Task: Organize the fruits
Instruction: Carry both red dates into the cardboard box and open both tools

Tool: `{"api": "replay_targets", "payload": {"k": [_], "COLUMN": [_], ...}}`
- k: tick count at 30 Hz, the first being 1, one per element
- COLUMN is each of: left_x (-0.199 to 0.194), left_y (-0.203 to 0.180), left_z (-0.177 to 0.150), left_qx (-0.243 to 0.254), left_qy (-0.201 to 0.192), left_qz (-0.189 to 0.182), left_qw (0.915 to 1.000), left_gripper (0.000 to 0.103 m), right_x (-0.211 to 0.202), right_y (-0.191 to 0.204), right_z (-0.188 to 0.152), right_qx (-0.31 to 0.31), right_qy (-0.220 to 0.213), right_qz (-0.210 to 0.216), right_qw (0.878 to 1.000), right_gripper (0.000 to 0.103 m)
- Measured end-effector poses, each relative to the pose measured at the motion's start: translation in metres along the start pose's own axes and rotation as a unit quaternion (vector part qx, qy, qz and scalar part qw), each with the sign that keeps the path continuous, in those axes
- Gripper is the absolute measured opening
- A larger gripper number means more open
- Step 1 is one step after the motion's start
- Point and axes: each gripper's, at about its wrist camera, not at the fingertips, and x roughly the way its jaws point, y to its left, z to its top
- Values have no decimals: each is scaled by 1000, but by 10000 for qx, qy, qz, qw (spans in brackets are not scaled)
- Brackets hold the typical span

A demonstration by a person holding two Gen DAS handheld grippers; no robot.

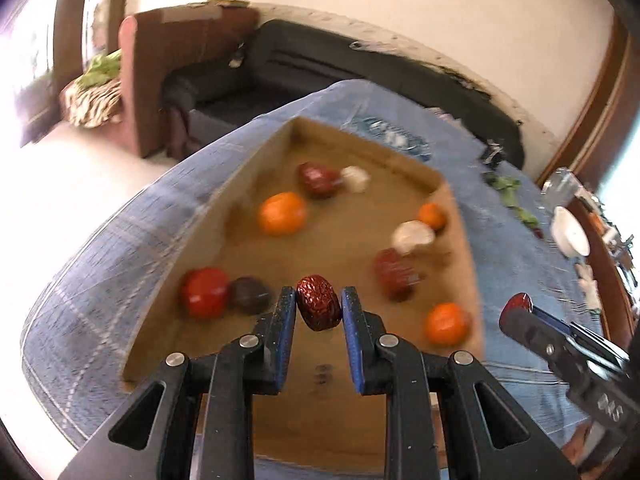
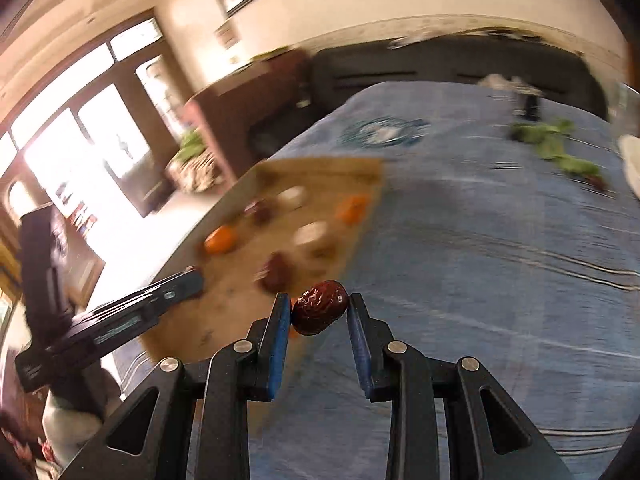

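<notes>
Two tools, left tool [image 1: 319, 300] and right tool [image 2: 320, 307], each pinch a red date; no legible writing

Table under a blue checked cloth [image 1: 100, 264], centre of frame, bearing directly: one shallow cardboard tray [image 1: 224, 216] holding loose fruit, green leafy sprigs [image 2: 556, 148] at upper right, white bowl [image 1: 570, 236] at right edge

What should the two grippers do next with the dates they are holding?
Probably carry both on toward the white bowl and release there. The left gripper pinches a wrinkled dark red date above the brown cardboard tray; the right gripper pinches another wrinkled red date, already clear of the tray's edge.
</notes>
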Motion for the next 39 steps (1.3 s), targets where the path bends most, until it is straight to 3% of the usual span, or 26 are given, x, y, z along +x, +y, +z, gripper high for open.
{"api": "replay_targets", "payload": {"k": [6,13,18,23,28,30,31,33,36,39], "left_x": [7,-1,-17,-39,-65,-73,-79,-90,-109,-127], "left_y": [18,27,32,28,17,9,3,-10,-30,-45], "left_z": [-7,-6,-5,-4,-6,-7,-9,-12,-19,-27], "left_qx": [-86,-235,-373,-350,-207,-121,-36,99,254,375], "left_qy": [55,-10,-188,-388,-685,-849,-985,-1262,-1803,-2266], "left_qz": [-7,-93,-108,-124,-40,103,253,595,1061,1250], "left_qw": [9999,9997,9991,9986,9974,9963,9948,9902,9775,9652], "left_gripper": [23,25,46,57,61,66,68,82,98,103], "right_x": [33,58,62,50,21,3,-4,-19,-42,-58], "right_y": [38,51,50,53,48,41,37,28,15,8], "right_z": [-7,-16,-17,-15,-15,-19,-21,-26,-37,-47], "right_qx": [-375,-710,-747,-756,-627,-483,-407,-235,31,221], "right_qy": [292,514,524,363,121,-65,-144,-281,-516,-668], "right_qz": [138,-91,-96,-76,-132,-255,-307,-401,-630,-721], "right_qw": [9988,9961,9958,9964,9979,9985,9986,9985,9967,9949], "right_gripper": [32,33,33,55,58,65,66,67,67,71]}}
